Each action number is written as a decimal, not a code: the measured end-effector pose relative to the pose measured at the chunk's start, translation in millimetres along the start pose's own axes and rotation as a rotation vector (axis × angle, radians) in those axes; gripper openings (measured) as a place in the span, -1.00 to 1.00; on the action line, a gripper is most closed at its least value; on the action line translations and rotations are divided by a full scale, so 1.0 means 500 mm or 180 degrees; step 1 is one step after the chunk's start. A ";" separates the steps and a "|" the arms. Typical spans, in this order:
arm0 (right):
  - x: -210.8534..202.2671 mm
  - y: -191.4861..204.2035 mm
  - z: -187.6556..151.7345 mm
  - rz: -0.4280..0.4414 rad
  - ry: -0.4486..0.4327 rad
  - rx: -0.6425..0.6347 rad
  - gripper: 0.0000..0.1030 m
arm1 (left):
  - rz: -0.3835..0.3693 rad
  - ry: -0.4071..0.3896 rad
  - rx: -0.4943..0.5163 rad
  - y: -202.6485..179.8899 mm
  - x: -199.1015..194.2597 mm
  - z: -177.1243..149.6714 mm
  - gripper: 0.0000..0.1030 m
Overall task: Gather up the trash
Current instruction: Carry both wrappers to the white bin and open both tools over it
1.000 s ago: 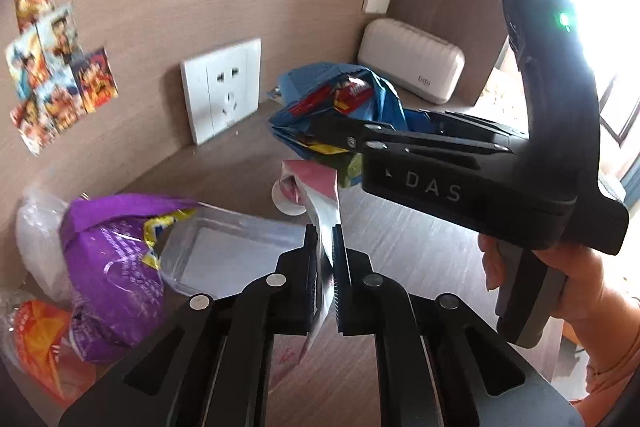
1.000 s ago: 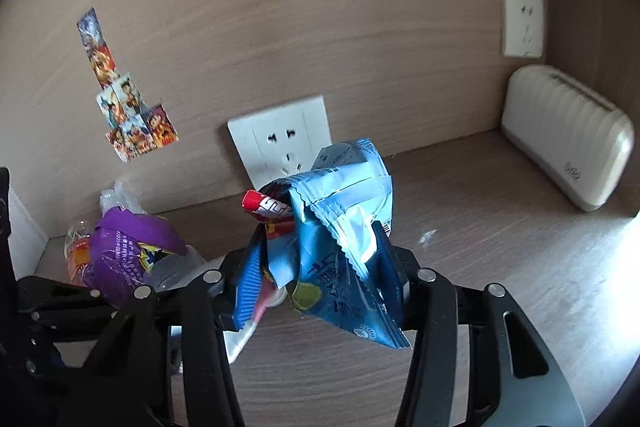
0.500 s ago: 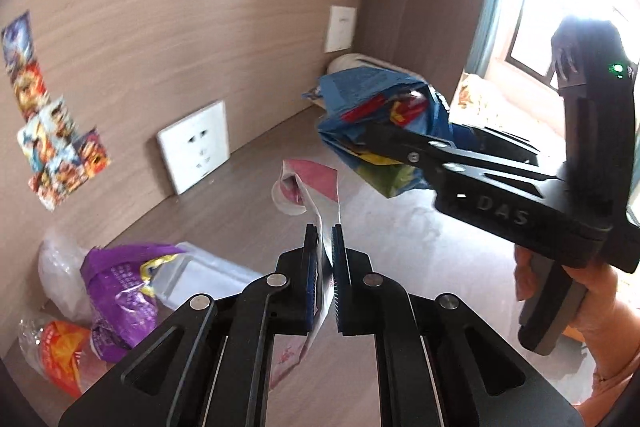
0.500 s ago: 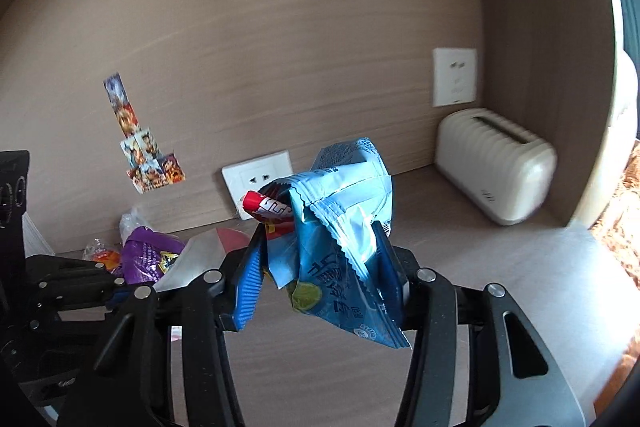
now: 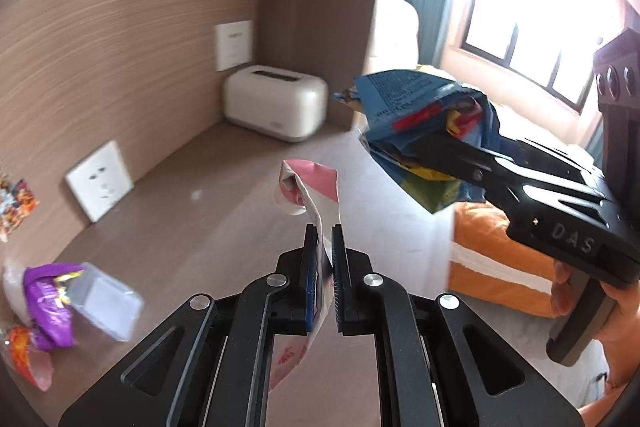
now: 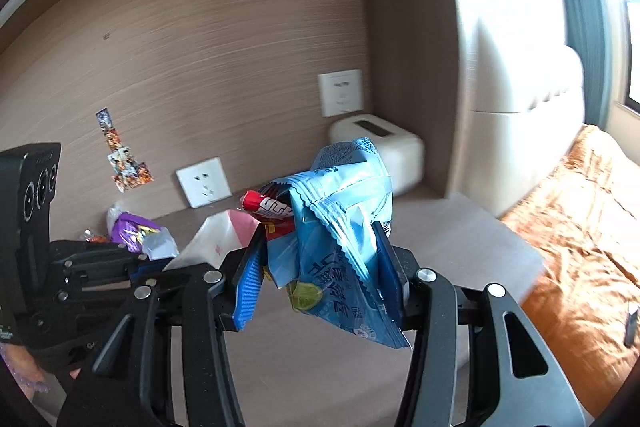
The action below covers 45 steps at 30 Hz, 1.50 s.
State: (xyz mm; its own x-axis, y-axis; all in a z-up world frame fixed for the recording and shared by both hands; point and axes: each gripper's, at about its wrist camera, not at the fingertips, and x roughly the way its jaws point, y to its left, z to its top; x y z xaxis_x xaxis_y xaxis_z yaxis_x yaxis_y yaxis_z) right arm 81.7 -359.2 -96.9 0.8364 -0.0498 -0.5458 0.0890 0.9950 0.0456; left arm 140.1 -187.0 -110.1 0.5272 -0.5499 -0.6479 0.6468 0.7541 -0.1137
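My left gripper [image 5: 323, 231] is shut on a thin pink and white wrapper [image 5: 316, 187] that sticks up past the pads and hangs below them. My right gripper [image 6: 320, 247] is shut on a crumpled bundle of blue snack bags [image 6: 340, 227] with a red wrapper [image 6: 266, 205] poking out on the left. In the left wrist view that bundle [image 5: 416, 123] hangs at the right, above and beyond the pink wrapper. The right wrist view shows the pink wrapper [image 6: 224, 239] at lower left. Both grippers are held above the brown desk [image 5: 192, 227].
More trash lies at the desk's left end: a purple bag [image 5: 46, 299], an orange packet [image 5: 22, 351] and a clear plastic tray [image 5: 104, 301]. A white toaster-shaped box [image 5: 274, 103] stands in the far corner. An orange bed cover [image 6: 580, 227] lies right of the desk.
Both grippers have risen and swung right, away from the trash pile, each still holding its wrapper. The window and the bed have come into view.
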 end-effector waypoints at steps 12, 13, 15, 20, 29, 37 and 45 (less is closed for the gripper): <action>-0.158 -0.151 -0.110 -0.0329 0.0085 0.0359 0.00 | -0.0423 0.0191 0.0331 -0.244 0.068 -0.018 -0.87; -0.170 -0.163 -0.120 -0.0371 0.0094 0.0393 0.00 | -0.0460 0.0218 0.0355 -0.261 0.076 -0.023 -0.87; -0.193 -0.190 -0.146 -0.0448 0.0140 0.0483 0.00 | -0.0535 0.0271 0.0408 -0.297 0.095 -0.033 -0.87; -0.246 -0.253 -0.221 -0.0657 0.0235 0.0695 0.00 | -0.0783 0.0432 0.0580 -0.391 0.148 -0.074 -0.86; -0.243 -0.355 -0.403 -0.0962 0.0643 0.1164 0.00 | -0.1114 0.0909 0.0963 -0.524 0.286 -0.206 -0.86; -0.164 -0.445 -0.605 -0.1051 0.0931 0.1527 0.00 | -0.1195 0.1290 0.1324 -0.586 0.472 -0.401 -0.86; -0.039 -0.477 -0.827 -0.1092 0.1282 0.1686 0.00 | -0.1139 0.1524 0.1444 -0.586 0.680 -0.598 -0.86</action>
State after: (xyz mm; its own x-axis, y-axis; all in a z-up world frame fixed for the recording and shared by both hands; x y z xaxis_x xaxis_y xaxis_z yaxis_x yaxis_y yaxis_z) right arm -179.3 -559.8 -443.3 0.4611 -0.2131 -0.8614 0.6429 0.7493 0.1588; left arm -35.0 -487.4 -522.2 0.0115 -0.4391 -0.8983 0.9521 0.2794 -0.1244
